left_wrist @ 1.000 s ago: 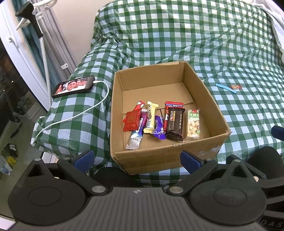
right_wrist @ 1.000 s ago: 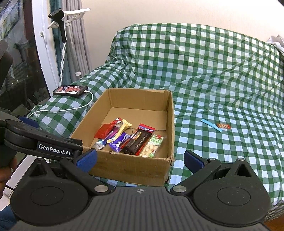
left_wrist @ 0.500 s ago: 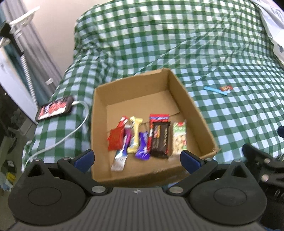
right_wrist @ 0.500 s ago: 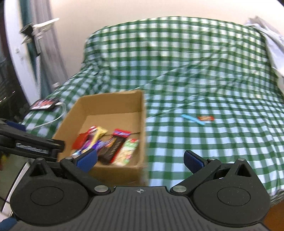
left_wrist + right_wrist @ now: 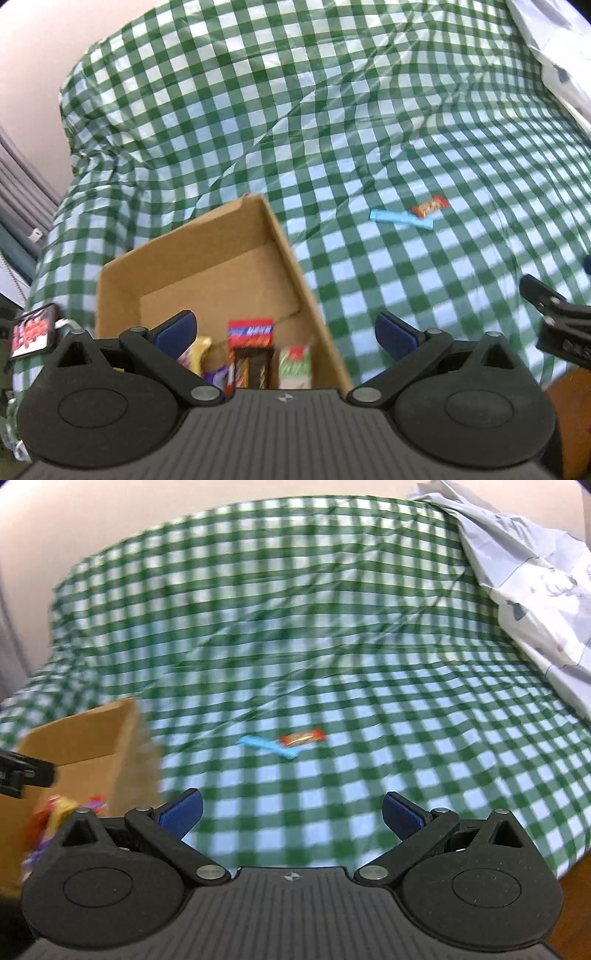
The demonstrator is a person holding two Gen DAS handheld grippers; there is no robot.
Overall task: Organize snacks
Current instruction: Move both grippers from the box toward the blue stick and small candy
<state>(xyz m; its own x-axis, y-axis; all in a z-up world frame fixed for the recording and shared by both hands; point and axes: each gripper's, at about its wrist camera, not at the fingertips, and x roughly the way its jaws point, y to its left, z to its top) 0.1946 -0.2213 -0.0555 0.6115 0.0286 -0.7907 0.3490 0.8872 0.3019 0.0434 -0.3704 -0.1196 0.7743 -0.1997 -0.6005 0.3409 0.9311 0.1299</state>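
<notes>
Gaping wide and empty, left gripper (image 5: 284,334) and right gripper (image 5: 292,814) hover above the checked cloth (image 5: 332,635).

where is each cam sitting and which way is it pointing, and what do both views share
Left wrist: sits on the left claw, looking forward and down over the cardboard box of snacks toward the checked bed cover; its own open blue fingertips show, plus part of the right claw at the right edge.
Right wrist: sits on the right claw, facing the bed cover past the box corner; open fingertips show, with the left claw at the left edge.
Shared: the box, the blue stick and the red wrapper on the cover.
</notes>
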